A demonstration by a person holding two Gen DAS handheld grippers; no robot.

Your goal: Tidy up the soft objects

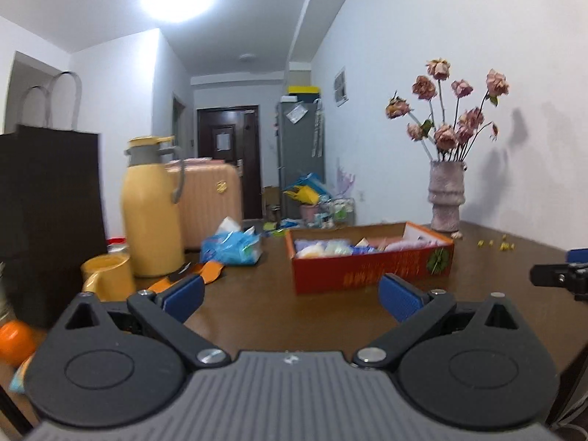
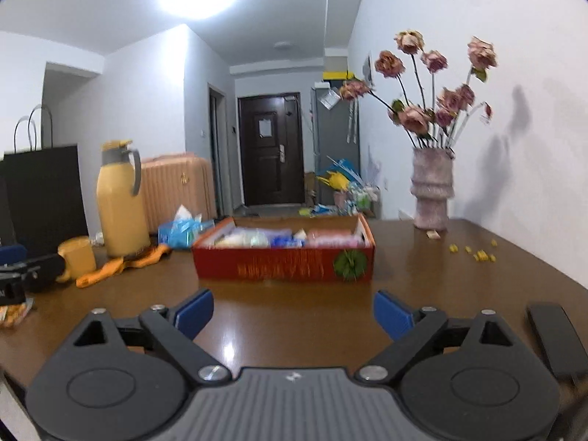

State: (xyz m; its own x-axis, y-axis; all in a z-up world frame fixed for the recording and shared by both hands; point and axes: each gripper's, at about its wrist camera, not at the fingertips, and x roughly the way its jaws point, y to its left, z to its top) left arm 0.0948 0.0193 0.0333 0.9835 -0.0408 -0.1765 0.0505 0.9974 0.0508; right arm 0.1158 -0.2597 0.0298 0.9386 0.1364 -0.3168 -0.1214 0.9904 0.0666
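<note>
- Both grippers are held low over the brown table with nothing in them — left gripper jaws spread wide, right gripper same deal
- The red box sits mid-table and already has a bunch of soft packets in it; can't make out exactly what they are, it's blurry
- Still loose: an orange cloth lying by the yellow thermos and yellow mug, plus a blue tissue pack just beside the box's left end
- Looks like a between-picks step to me, lining up for the next item
- Next move probably wants the left gripper swinging to the cloth — pinch it on a fold without bumping the mug
</note>
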